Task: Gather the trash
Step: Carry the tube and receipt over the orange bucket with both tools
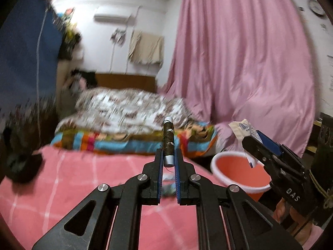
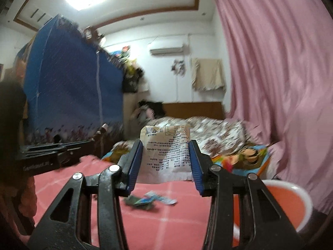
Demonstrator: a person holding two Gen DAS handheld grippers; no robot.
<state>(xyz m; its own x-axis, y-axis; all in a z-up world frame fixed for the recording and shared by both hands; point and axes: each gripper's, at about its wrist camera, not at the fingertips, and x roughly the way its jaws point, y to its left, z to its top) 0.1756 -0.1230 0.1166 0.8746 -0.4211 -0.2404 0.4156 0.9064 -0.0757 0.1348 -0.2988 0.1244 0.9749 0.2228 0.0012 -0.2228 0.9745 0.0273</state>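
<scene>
My left gripper (image 1: 168, 153) is shut on a thread spool (image 1: 168, 141) wound with dark brown thread, held upright above the pink bedsheet (image 1: 72, 179). My right gripper (image 2: 166, 145) is shut on a white printed packet (image 2: 167, 152); in the left wrist view that gripper (image 1: 249, 138) holds the packet (image 1: 242, 128) just above the orange bin (image 1: 239, 173) at the bed's right edge. The bin (image 2: 291, 200) also shows at lower right in the right wrist view. Small wrappers (image 2: 149, 201) lie on the sheet below the right gripper.
A patterned quilt (image 1: 129, 108) lies piled on the bed behind. A pink curtain (image 1: 239, 62) hangs on the right. A blue fabric wardrobe (image 2: 68, 91) stands on the left. A dark object (image 1: 20, 164) lies on the sheet at left.
</scene>
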